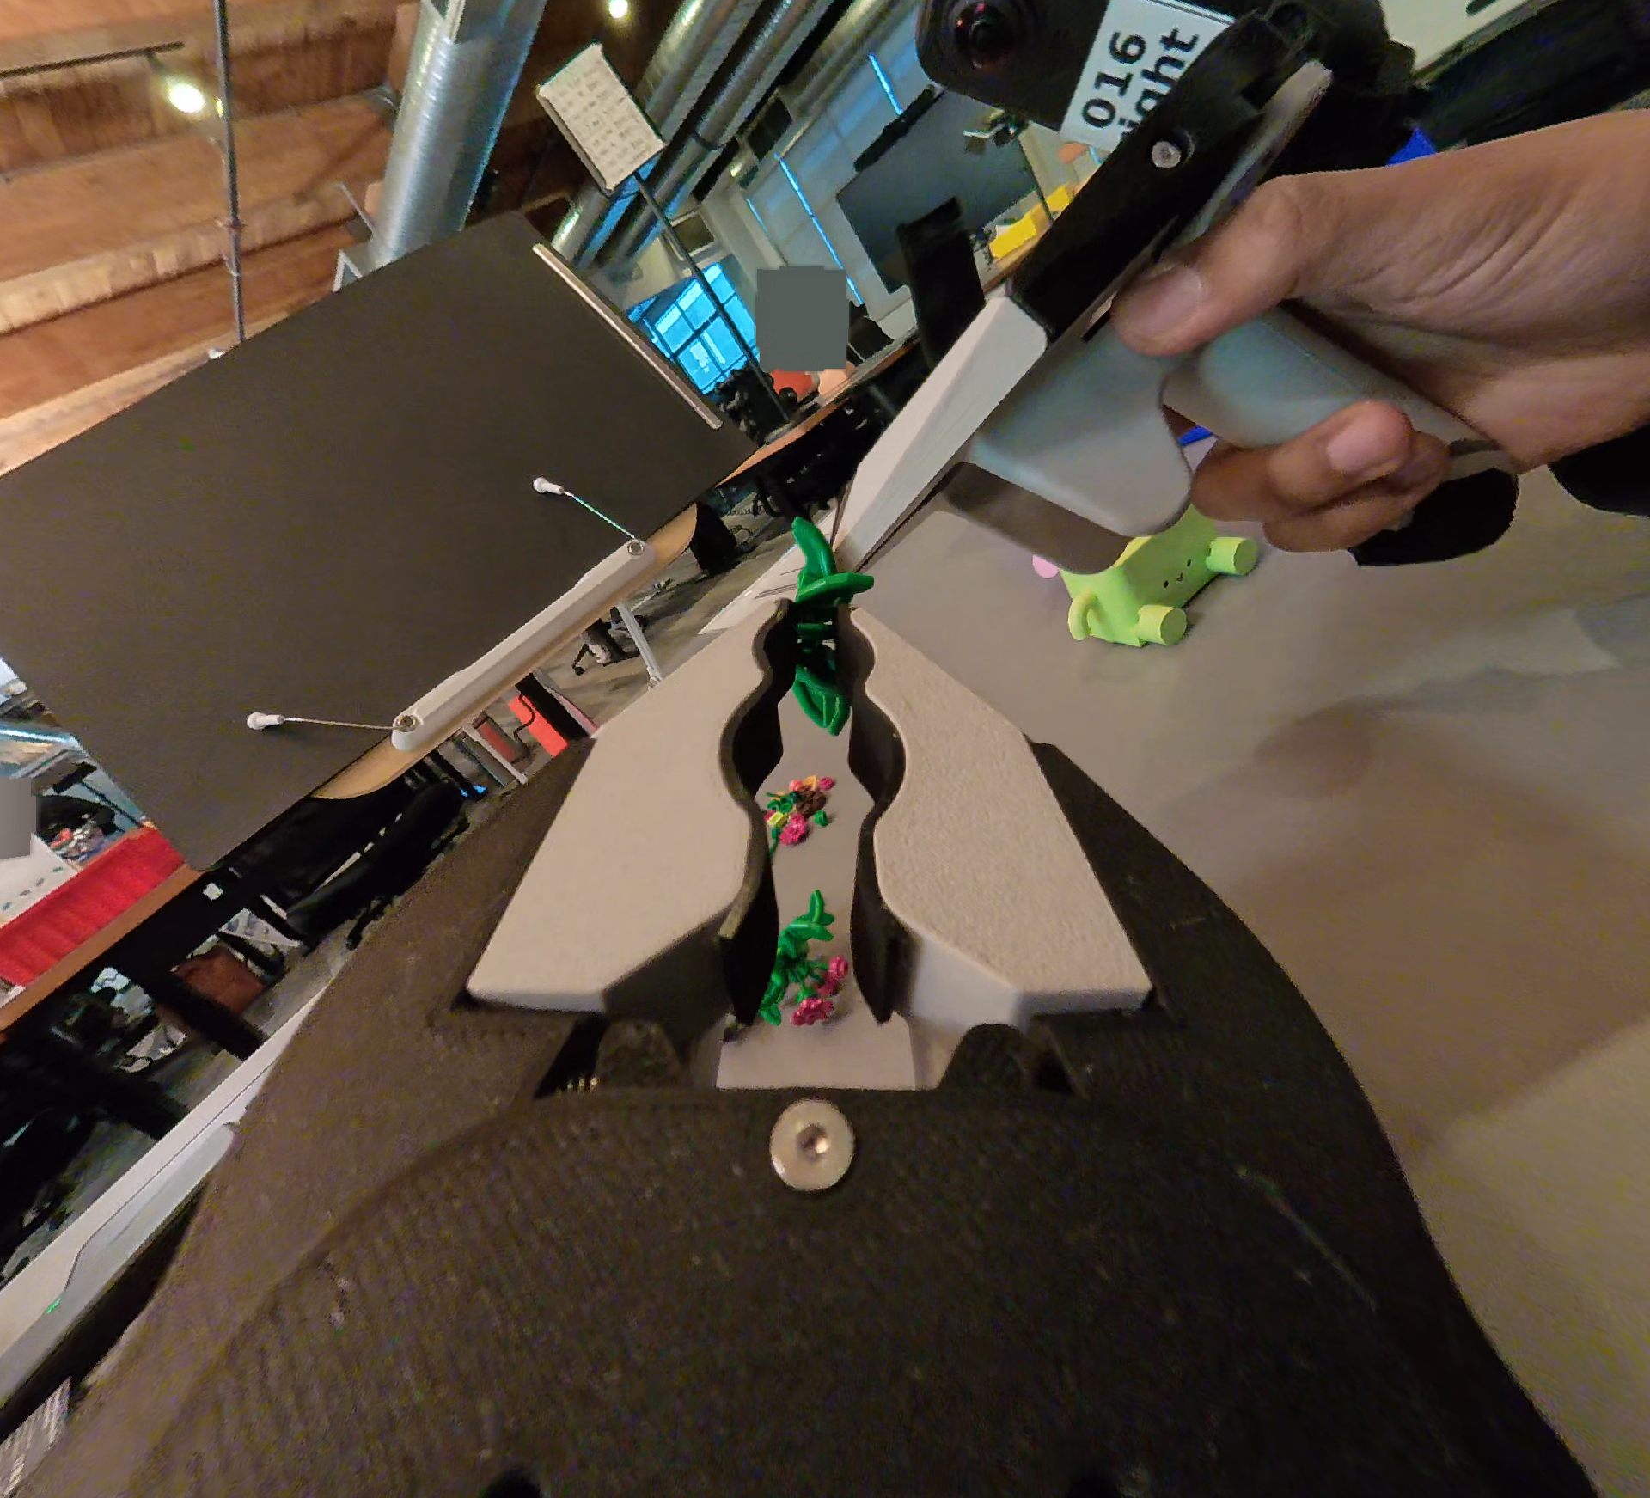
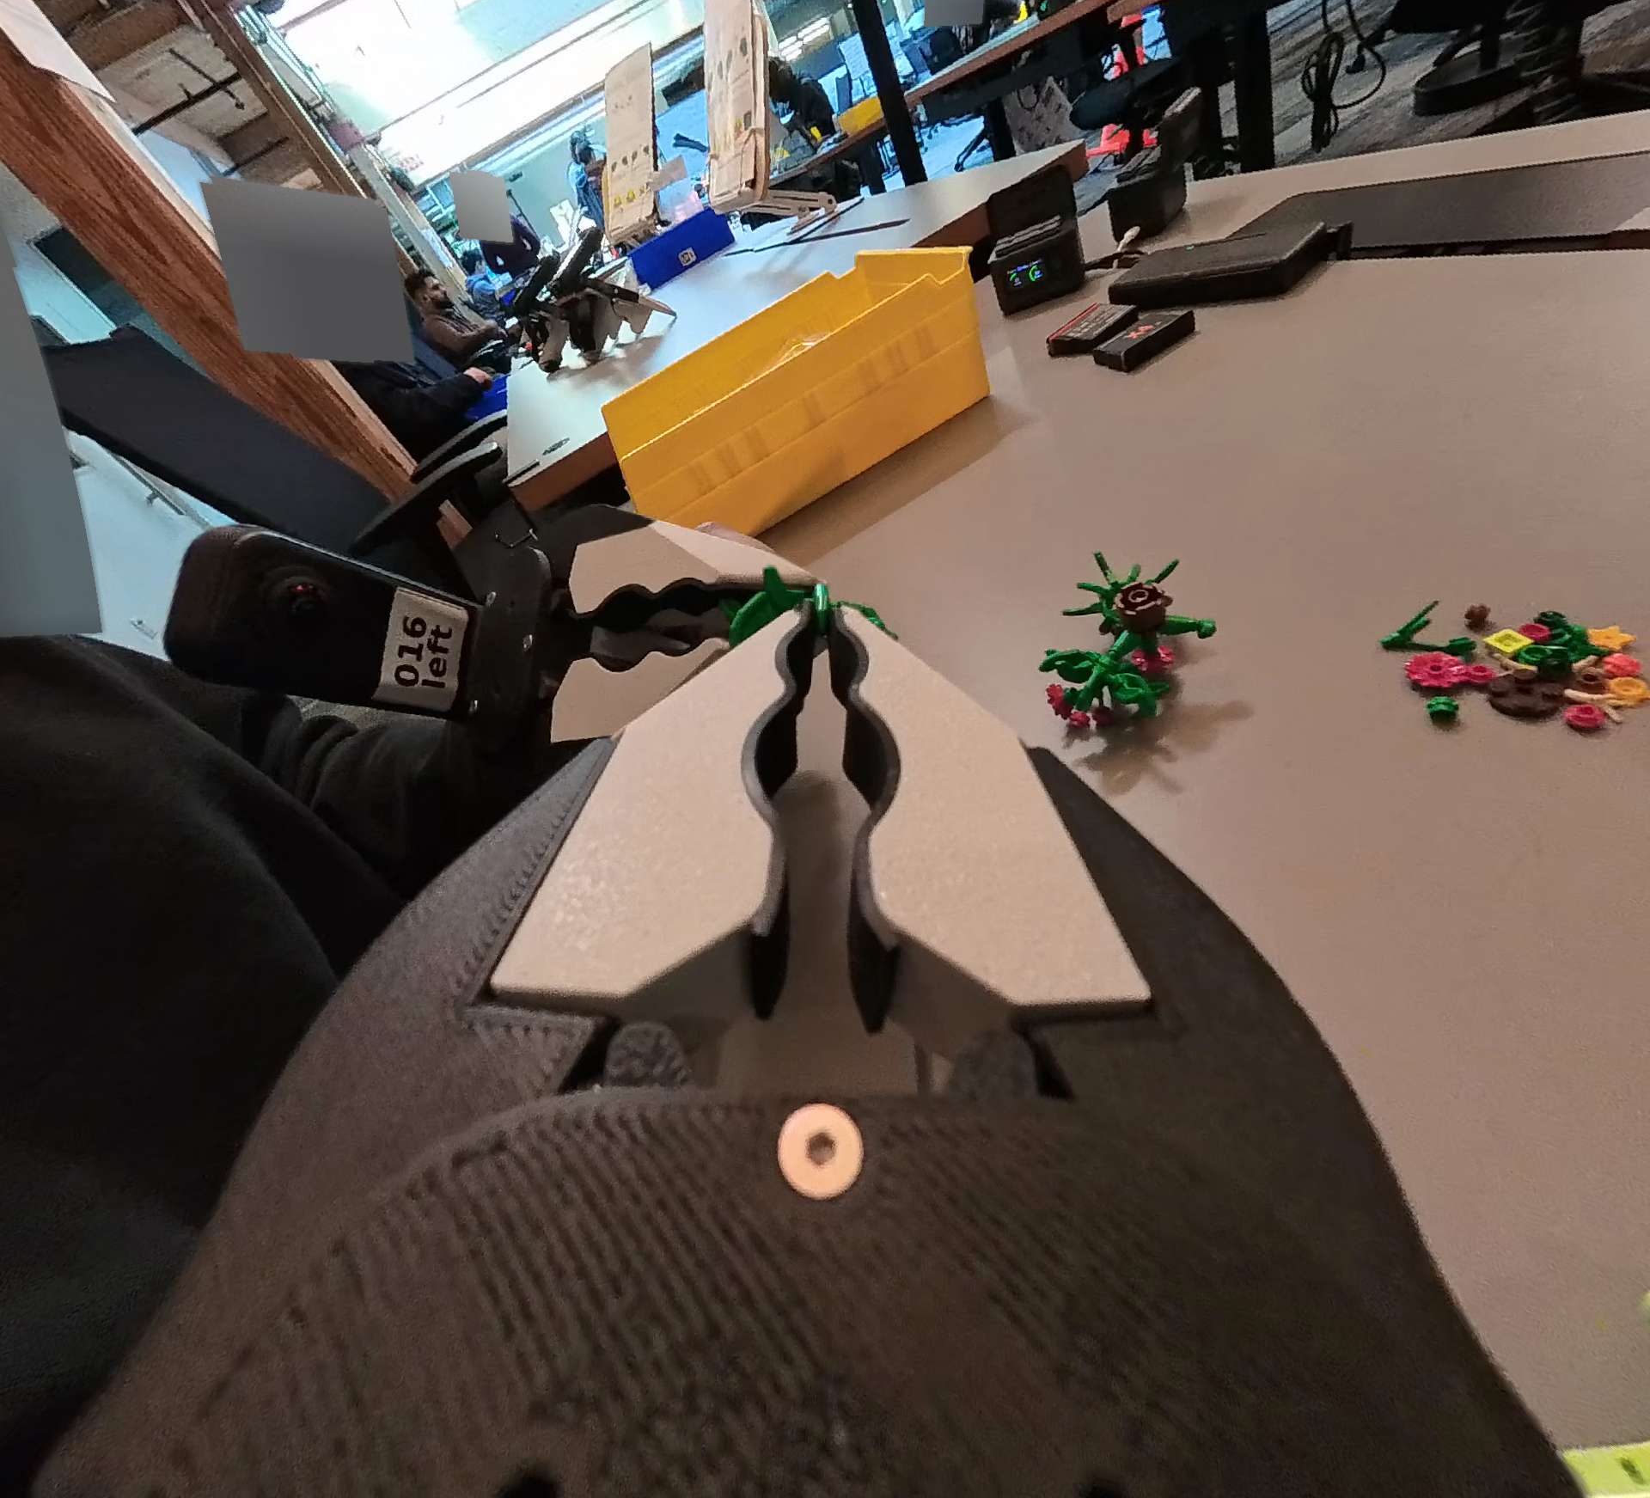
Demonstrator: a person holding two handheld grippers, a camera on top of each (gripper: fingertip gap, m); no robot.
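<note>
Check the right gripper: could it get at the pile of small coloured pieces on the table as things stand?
Probably not at once: the right gripper is shut on the green stem piece, which the left gripper also clamps. The table toward the pile of coloured pieces looks open.

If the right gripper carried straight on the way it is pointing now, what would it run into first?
Probably the left gripper. The right gripper is shut on the green plant piece, and the left one grips the same piece just beyond its tips. Depth is hard to judge.
</note>
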